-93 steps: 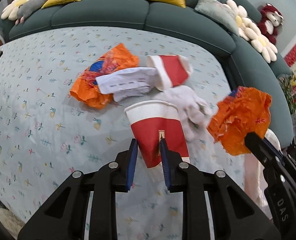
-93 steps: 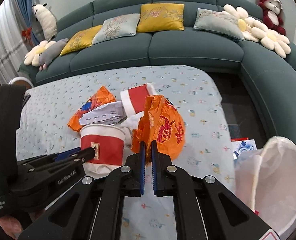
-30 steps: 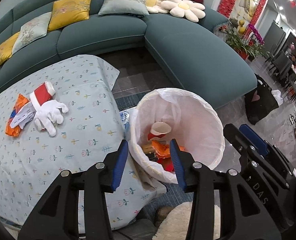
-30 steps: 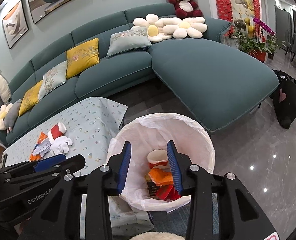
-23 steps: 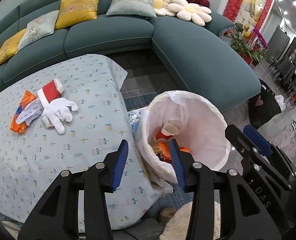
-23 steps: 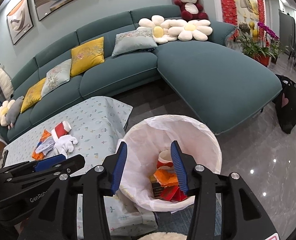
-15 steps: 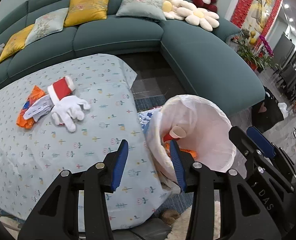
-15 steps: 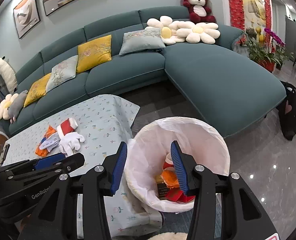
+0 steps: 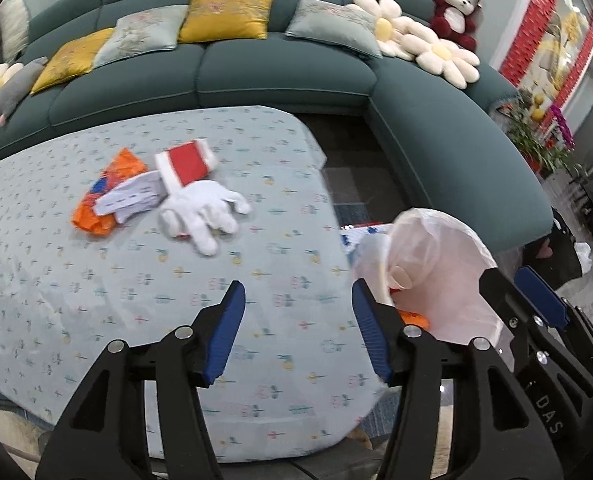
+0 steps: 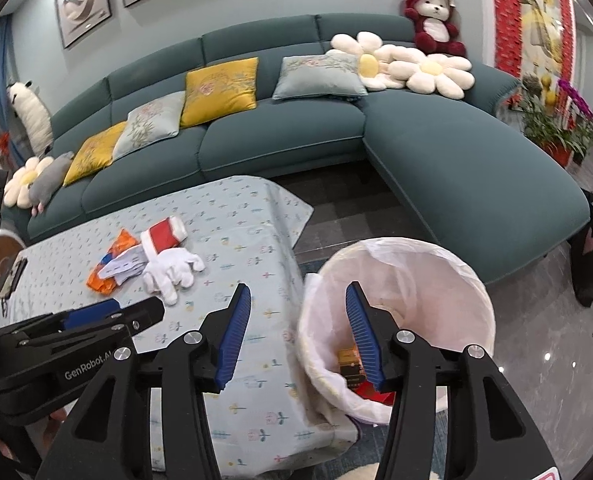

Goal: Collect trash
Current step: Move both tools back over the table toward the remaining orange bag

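A trash bin lined with a white bag point(image 10: 436, 268) stands on the floor at the table's right end and holds a cup, orange wrapper and boxes; it also shows in the left wrist view point(image 9: 448, 248). On the table lie a red and white paper cup point(image 9: 186, 162), a white glove point(image 9: 202, 210), a white paper slip point(image 9: 130, 198) and an orange wrapper point(image 9: 96, 208). My left gripper point(image 9: 298, 328) is open and empty above the table's near right part. My right gripper point(image 10: 296, 332) is open and empty above the bin's left rim.
The table has a pale floral cloth point(image 9: 96, 300). A teal corner sofa point(image 10: 456, 152) with cushions wraps behind and to the right. A phone point(image 10: 12, 276) lies at the table's left edge. A dark bag point(image 10: 592, 248) sits on the glossy floor at right.
Both grippers dropped their cup and wrapper into the bin and opened. Since then they have swung left, away from over the bin and toward the table.
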`<state>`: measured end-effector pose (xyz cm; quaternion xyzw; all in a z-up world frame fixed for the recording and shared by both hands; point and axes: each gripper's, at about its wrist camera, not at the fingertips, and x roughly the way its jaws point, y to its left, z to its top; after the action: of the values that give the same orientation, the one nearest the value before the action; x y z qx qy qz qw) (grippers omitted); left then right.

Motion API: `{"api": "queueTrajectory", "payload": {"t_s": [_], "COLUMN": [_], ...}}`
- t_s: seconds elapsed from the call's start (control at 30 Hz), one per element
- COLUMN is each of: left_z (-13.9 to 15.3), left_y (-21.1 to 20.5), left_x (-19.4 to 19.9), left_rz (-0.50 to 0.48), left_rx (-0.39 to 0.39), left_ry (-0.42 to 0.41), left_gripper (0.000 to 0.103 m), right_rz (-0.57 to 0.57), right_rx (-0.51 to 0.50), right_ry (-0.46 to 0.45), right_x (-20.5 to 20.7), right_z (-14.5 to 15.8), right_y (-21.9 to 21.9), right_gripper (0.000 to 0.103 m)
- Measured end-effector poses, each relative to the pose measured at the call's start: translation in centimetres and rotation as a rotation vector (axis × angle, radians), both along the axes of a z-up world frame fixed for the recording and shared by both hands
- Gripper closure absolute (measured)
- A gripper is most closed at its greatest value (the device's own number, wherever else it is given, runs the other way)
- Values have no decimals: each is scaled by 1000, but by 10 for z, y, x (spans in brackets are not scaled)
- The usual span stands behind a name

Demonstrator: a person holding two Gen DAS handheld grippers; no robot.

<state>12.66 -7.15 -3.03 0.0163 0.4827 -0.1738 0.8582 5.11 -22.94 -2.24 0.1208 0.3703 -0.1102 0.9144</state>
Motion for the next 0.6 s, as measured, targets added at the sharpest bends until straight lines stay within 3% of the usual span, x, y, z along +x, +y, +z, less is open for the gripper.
{"api": "queueTrajectory", "payload": {"t_s": [0.37, 0.43, 0.6], "left_z": [-9, -11, -18], "left_y": [66, 80, 118], "left_x": [20, 24, 37], "left_rz": [112, 135, 200], "left_rx": [7, 18, 22], "left_ry": [12, 10, 21], "left_gripper": [44, 37, 35], "right_rz": [103, 120, 170], "right_rx": [-3, -6, -2], "right_ry": [17, 21, 41], "right_x": [29, 35, 55], "right_z": [2, 1, -4], "right_y": [57, 67, 95], "right_gripper": [51, 51, 51]}}
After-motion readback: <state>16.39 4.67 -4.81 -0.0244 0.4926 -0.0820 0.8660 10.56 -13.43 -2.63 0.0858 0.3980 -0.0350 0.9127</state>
